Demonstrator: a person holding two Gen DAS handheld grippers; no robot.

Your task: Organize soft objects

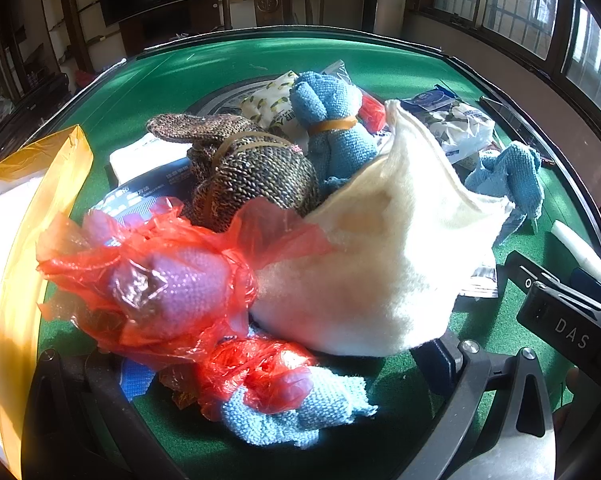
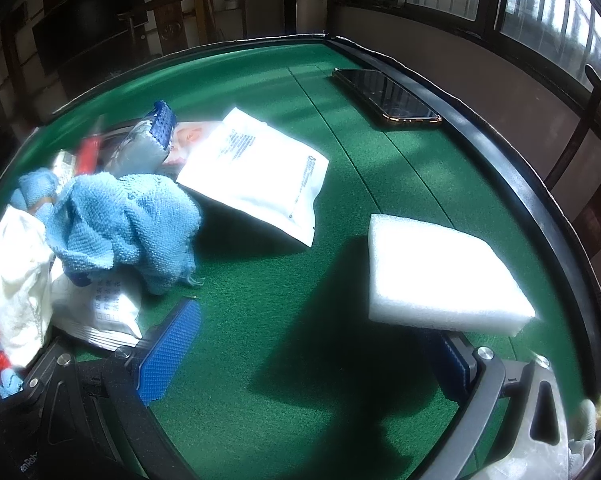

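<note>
Left wrist view: the left gripper (image 1: 268,364) jaws stand wide apart with soft items lying between them, none visibly clamped. On the green surface (image 1: 228,68), centre frame, the pile holds one cream fleece cloth (image 1: 380,264), one brown knitted bundle (image 1: 252,172) bound with a rubber band, one banded blue towel roll (image 1: 332,124), one loose blue towel (image 1: 508,176) at right, one blue towel (image 1: 300,412) at bottom centre, and one red plastic bag (image 1: 156,280) around a lilac knit. One yellow box (image 1: 48,168) stands at the left edge.

Right wrist view: the right gripper (image 2: 312,356) jaws are wide open, gripping nothing. One white foam block (image 2: 440,272) sits at right, touching the right finger; whether it rests on that finger cannot be told. One white pouch (image 2: 260,172) lies at centre, one phone (image 2: 388,96) at upper right.
</note>
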